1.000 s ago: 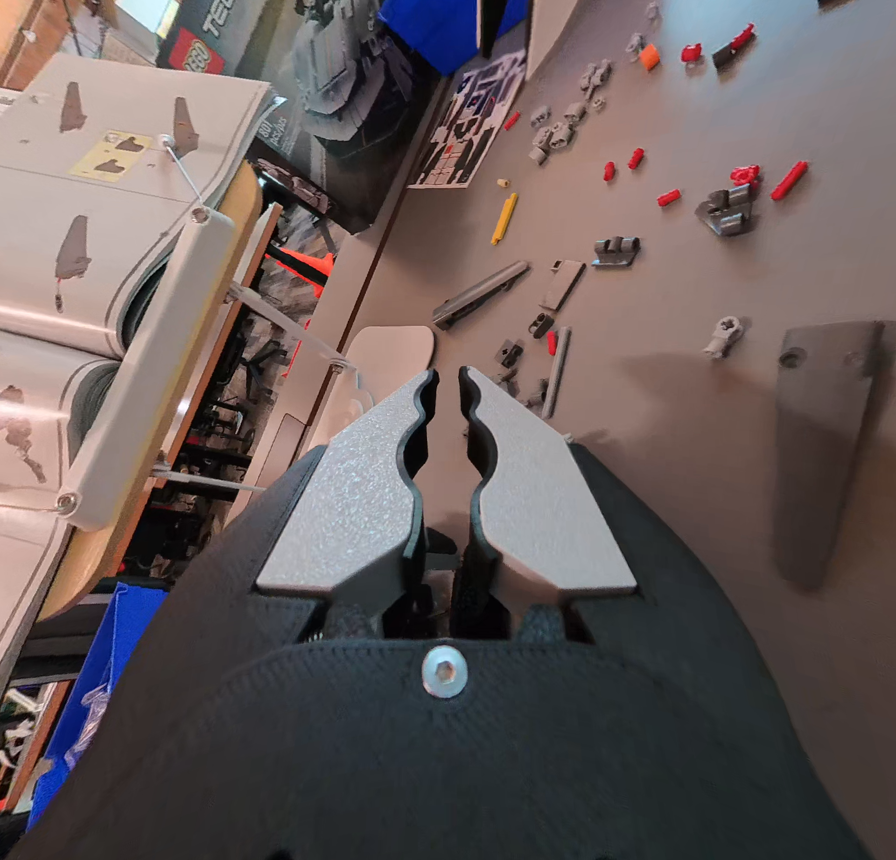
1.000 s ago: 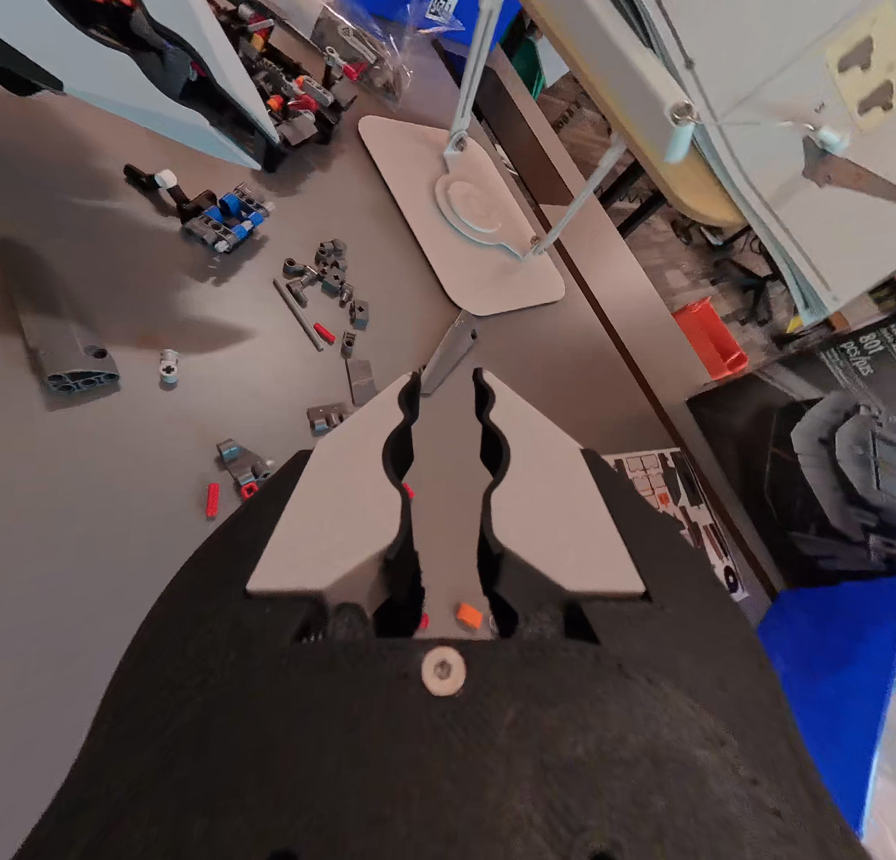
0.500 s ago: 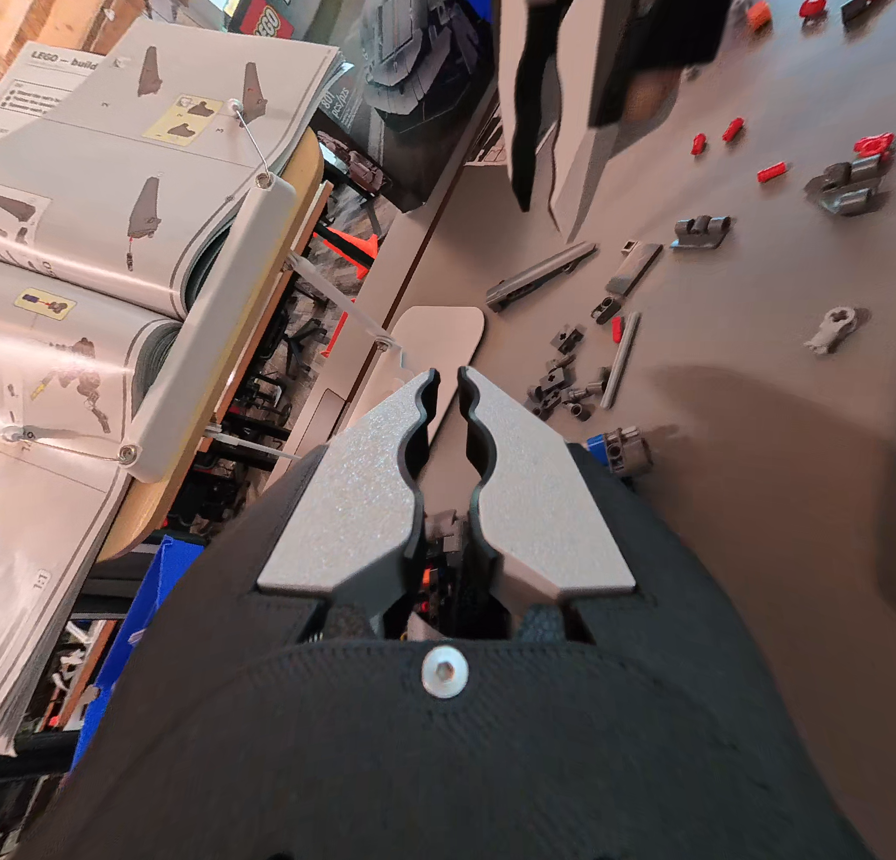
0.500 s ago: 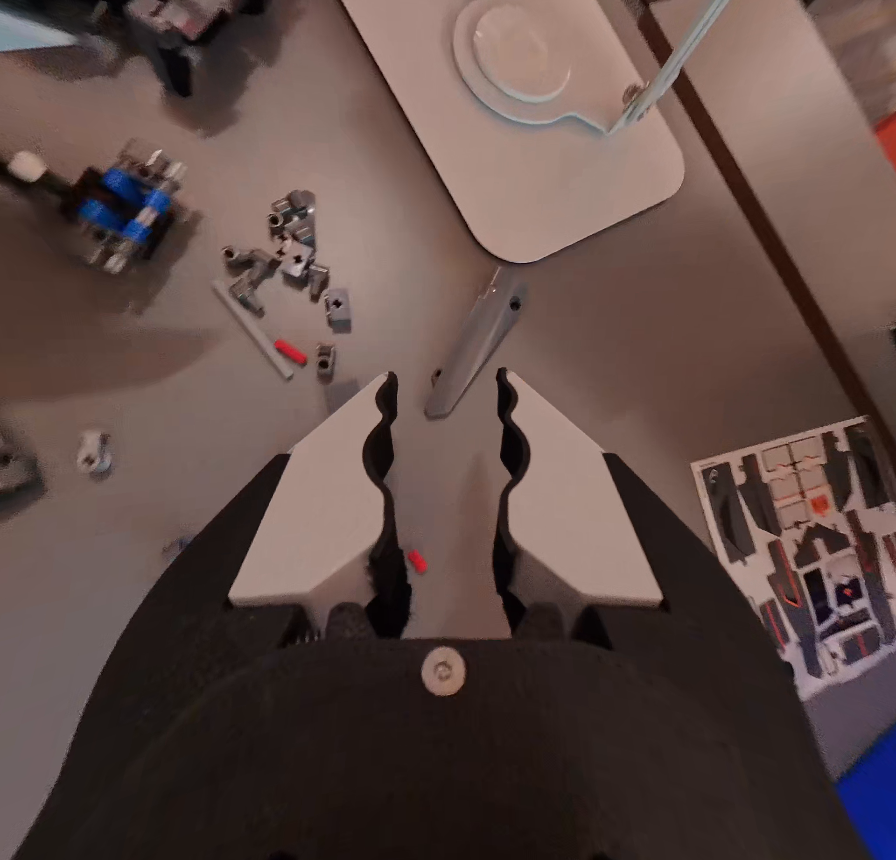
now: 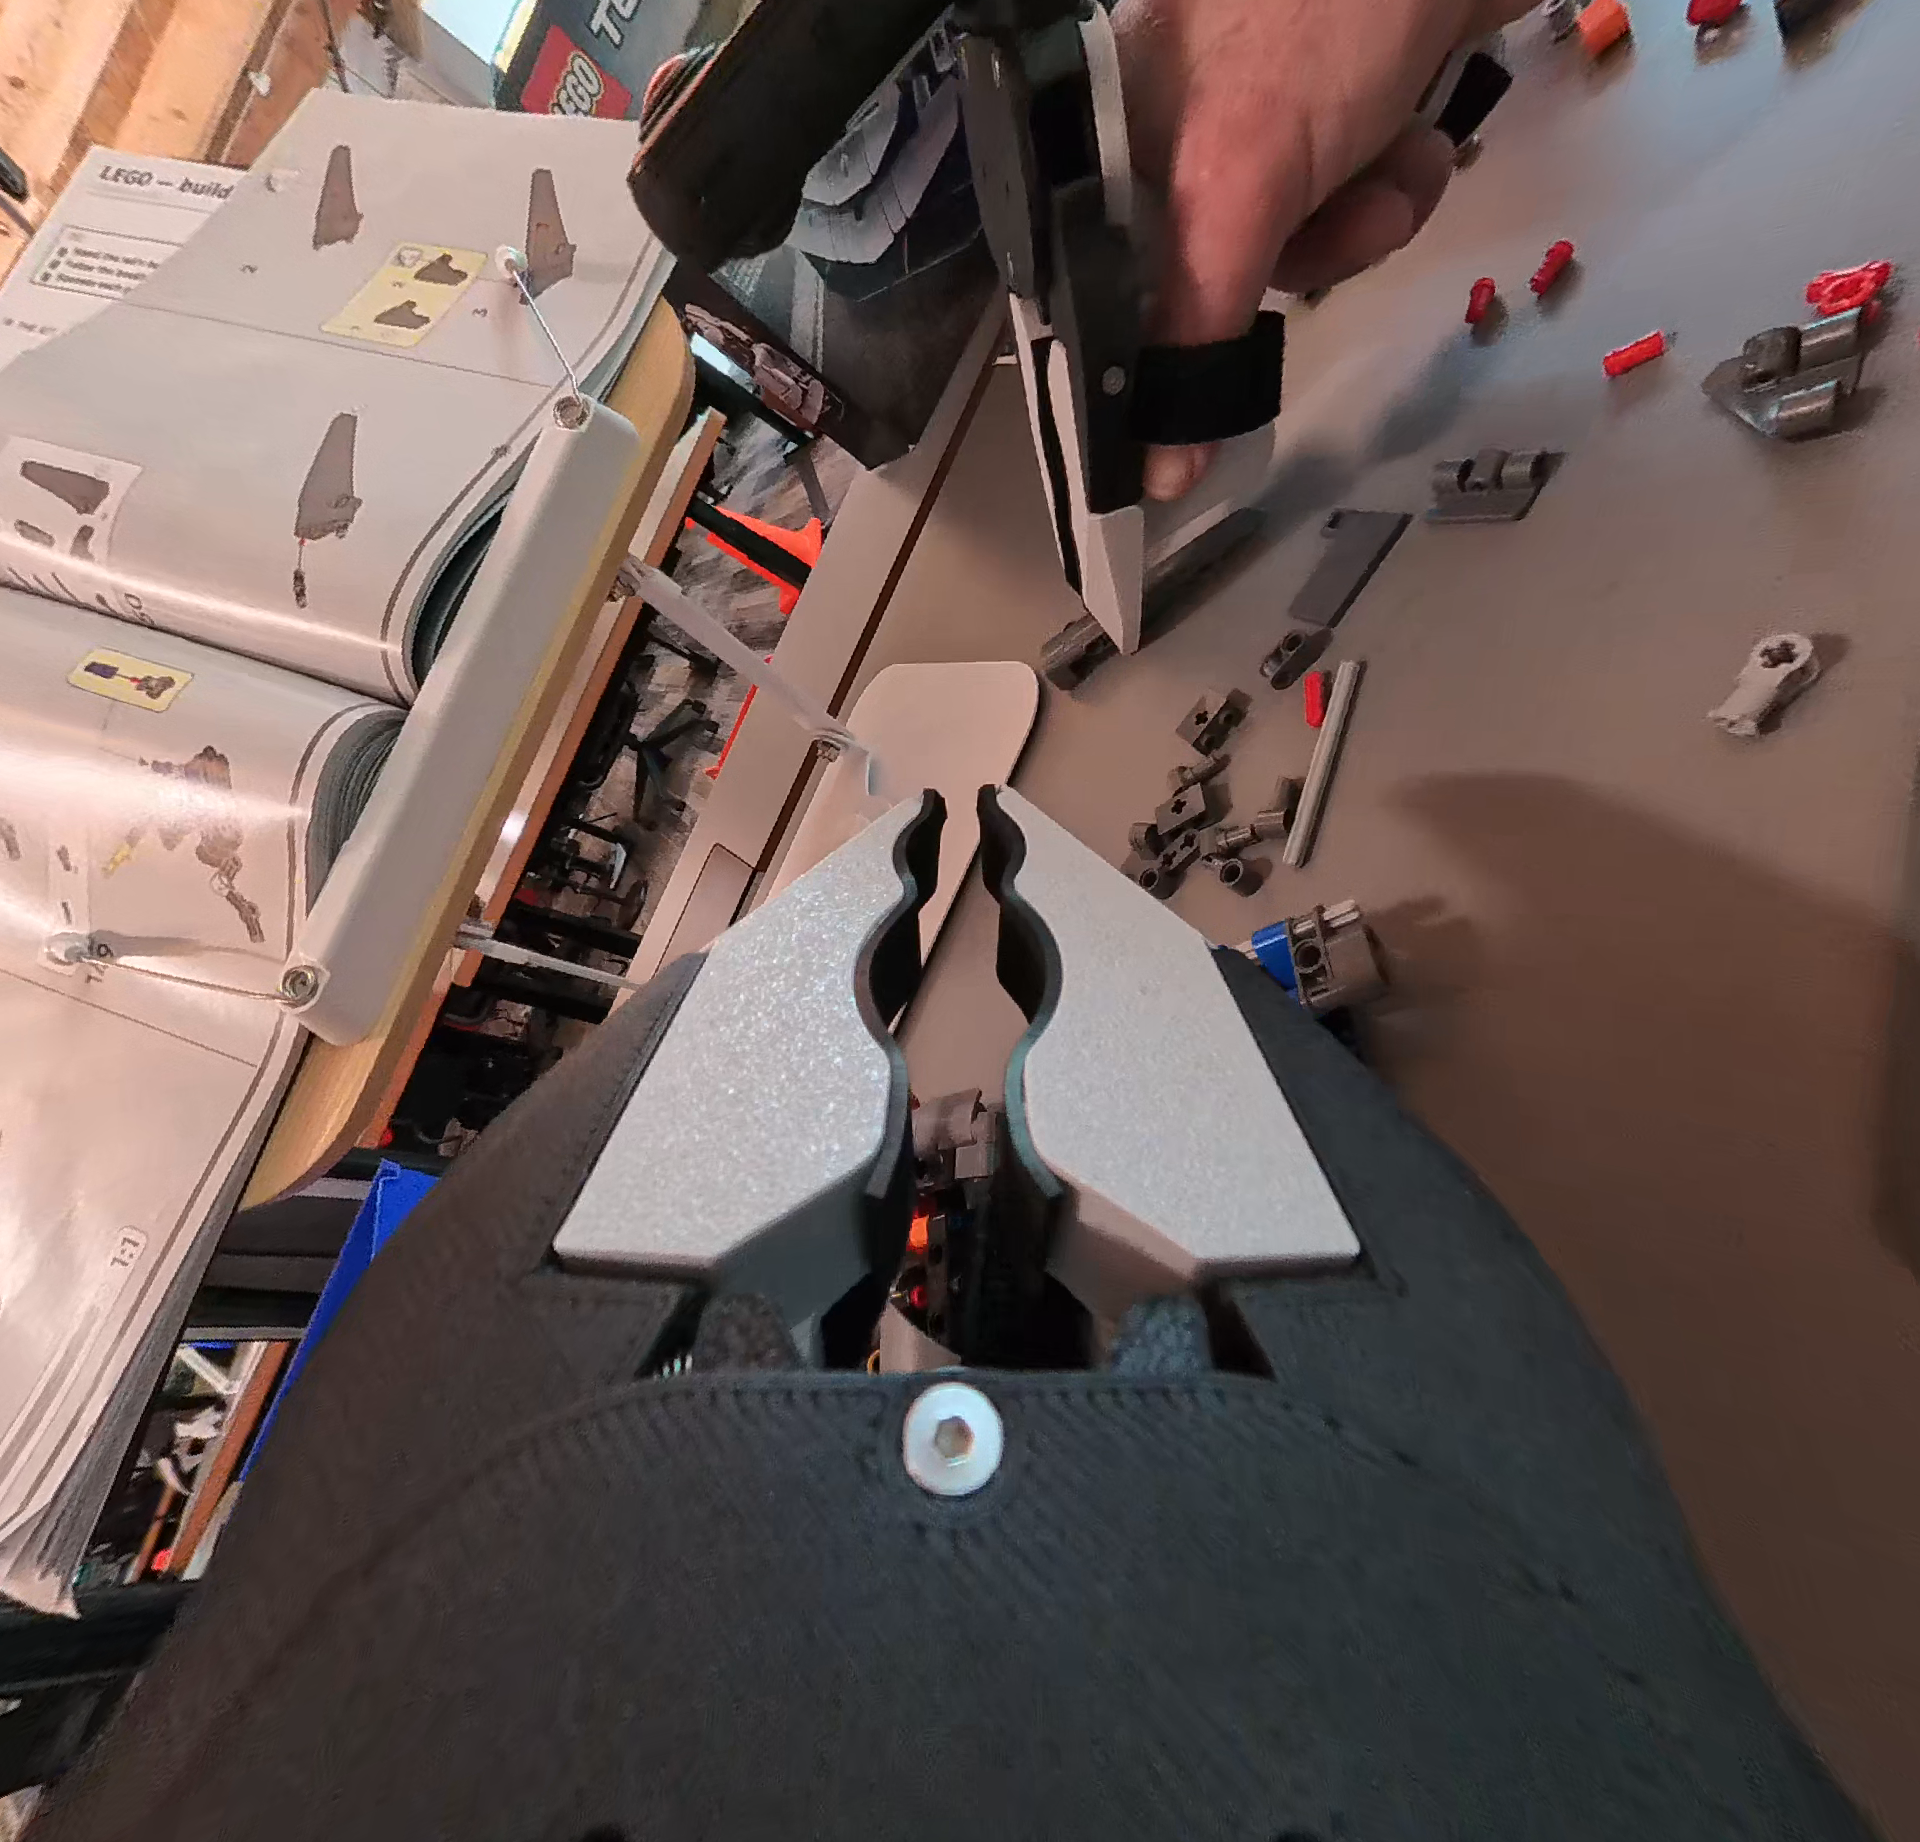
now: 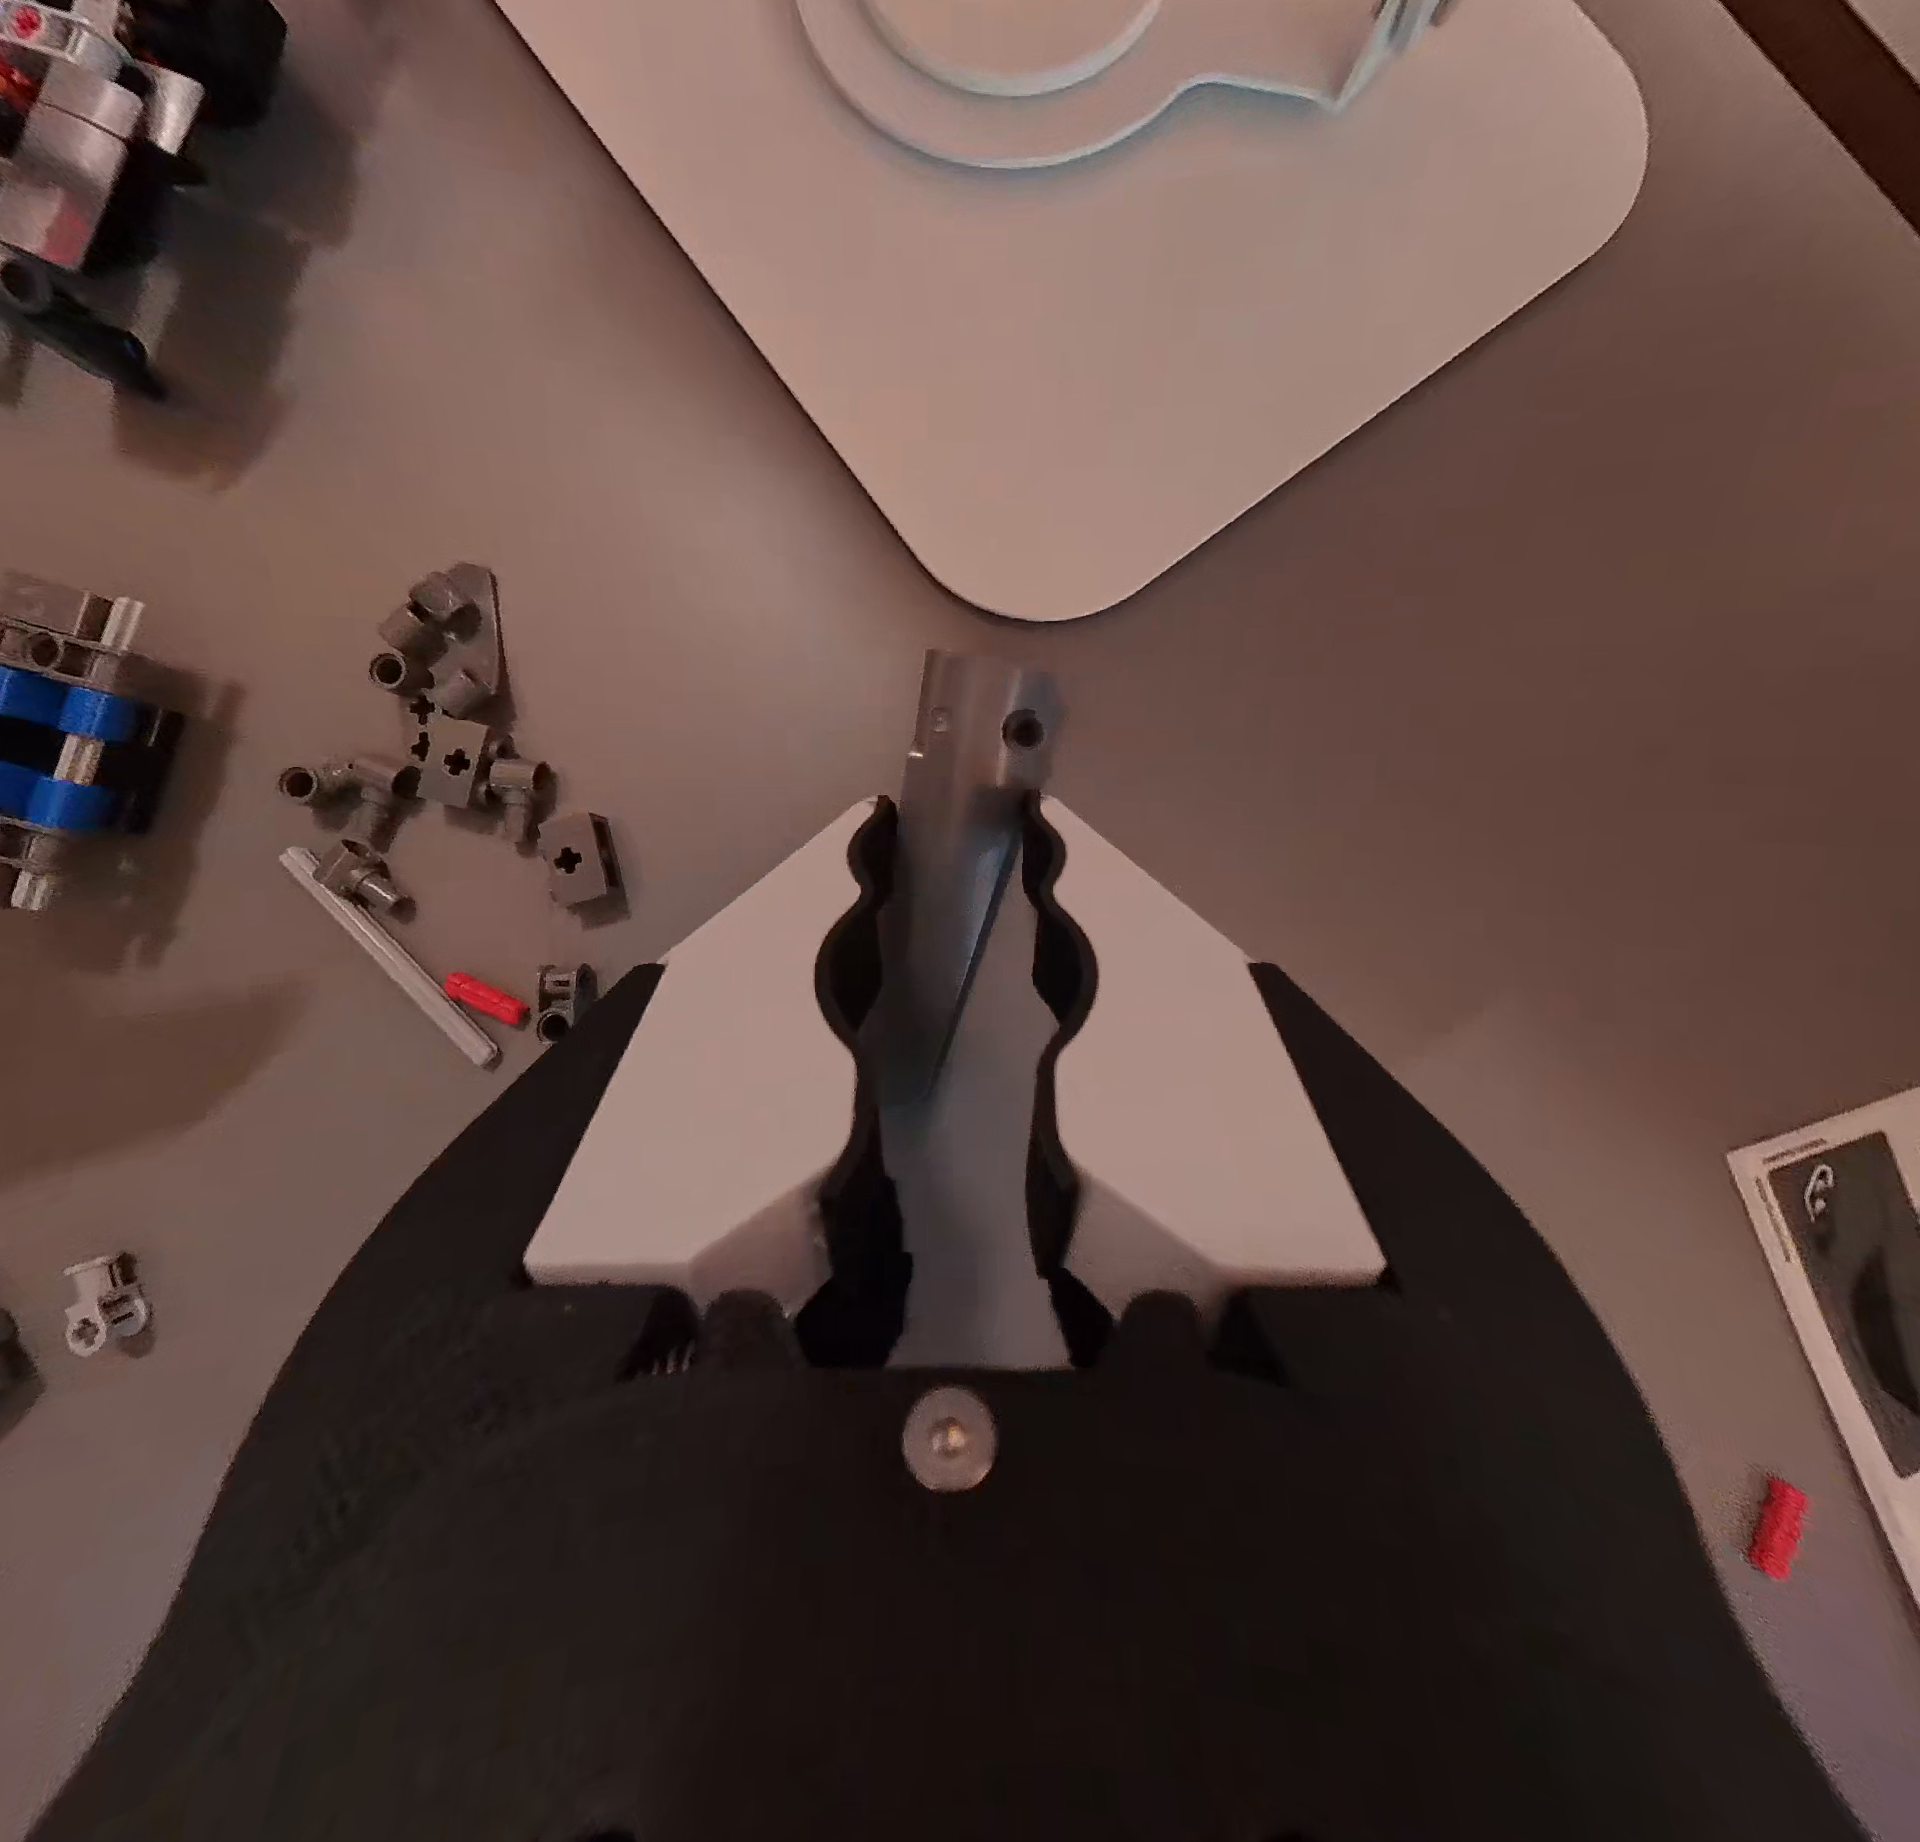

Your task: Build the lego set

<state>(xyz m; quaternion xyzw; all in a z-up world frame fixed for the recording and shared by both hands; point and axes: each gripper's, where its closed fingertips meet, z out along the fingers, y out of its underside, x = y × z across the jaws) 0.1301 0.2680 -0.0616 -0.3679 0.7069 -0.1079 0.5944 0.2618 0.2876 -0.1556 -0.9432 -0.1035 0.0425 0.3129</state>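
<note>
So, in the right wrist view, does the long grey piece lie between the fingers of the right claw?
Yes, the long grey piece sits between both fingers.

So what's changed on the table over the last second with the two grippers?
The right gripper has come down over the long grey panel piece by the white stand base, and its fingers now straddle it, seemingly not yet clamped. The left gripper stays nearly closed near the table edge. The loose grey connectors and thin axle haven't moved.
</note>
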